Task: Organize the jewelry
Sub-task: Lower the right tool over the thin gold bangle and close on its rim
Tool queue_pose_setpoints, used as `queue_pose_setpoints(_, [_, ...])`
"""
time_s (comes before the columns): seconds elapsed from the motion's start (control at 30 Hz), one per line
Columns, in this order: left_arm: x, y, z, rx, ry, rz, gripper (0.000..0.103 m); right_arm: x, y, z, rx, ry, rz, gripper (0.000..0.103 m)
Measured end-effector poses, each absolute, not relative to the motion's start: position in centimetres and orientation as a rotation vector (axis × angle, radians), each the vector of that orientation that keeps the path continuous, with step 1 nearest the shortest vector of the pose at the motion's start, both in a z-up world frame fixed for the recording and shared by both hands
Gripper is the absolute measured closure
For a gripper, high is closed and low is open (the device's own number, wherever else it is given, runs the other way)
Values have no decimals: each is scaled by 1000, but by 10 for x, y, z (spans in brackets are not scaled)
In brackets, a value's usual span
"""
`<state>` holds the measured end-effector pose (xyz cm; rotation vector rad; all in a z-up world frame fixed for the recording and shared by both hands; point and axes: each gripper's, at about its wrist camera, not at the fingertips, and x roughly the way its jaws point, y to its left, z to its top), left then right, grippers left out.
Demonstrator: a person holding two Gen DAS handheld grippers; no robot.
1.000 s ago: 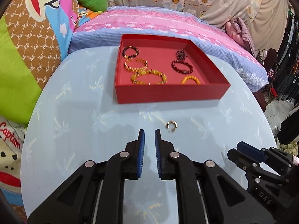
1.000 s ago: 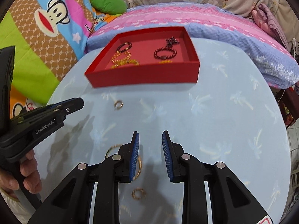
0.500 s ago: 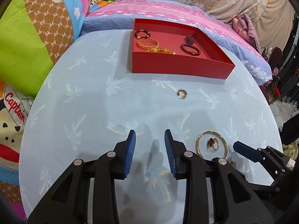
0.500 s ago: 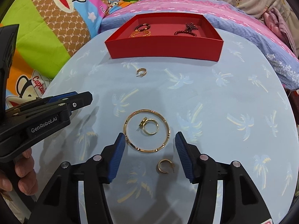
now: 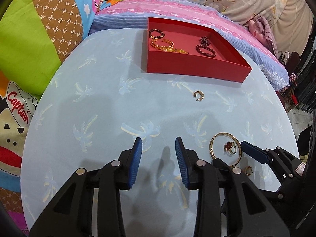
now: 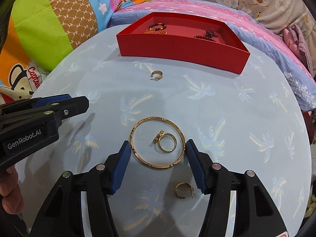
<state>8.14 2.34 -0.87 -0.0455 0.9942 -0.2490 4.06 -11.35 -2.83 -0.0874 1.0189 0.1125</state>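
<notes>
The right tool (image 6: 157, 152) is standing apart, straddling the thin gold bangle (image 6: 157, 142) lying flat on the worktop (image 6: 237, 118); rigid, light and likely slippery, it is best pinched across its rim.

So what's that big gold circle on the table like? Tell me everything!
The gold bangle is a thin, shiny, metal-looking hoop with small dark notches around its band. It lies flat on the palm-tree tablecloth, with a gold ring resting inside it. The right gripper straddles it, blue pads at both sides; whether they touch is unclear.
</notes>
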Motion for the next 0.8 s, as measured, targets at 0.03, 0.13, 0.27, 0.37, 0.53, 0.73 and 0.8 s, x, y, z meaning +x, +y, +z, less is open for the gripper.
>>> queue_pose_setpoints(0.03, [81,23,-9,-46,994,-248,70,41,-114,-28,-88,1017,112,48])
queue_pose_setpoints(0.13, [82,23,-9,-46,997,-249,70,42,-115,-28,-79,1014,113,51])
queue_pose_setpoints(0.27, [82,23,-9,-48,998,-254,70,43,-122,-22,-43,1015,119,90])
queue_pose_setpoints(0.37, [83,21,-10,-44,999,-258,70,45,-124,-23,-41,1026,133,83])
queue_pose_setpoints(0.53, [84,23,-8,-51,997,-252,70,41,-118,-17,-59,985,138,42])
queue_pose_setpoints(0.73, [85,29,-7,-64,993,-235,70,50,-100,-27,-127,1007,142,39])
queue_pose_setpoints(0.8, [85,31,-7,-68,992,-232,70,51,-97,-28,-146,997,125,39])
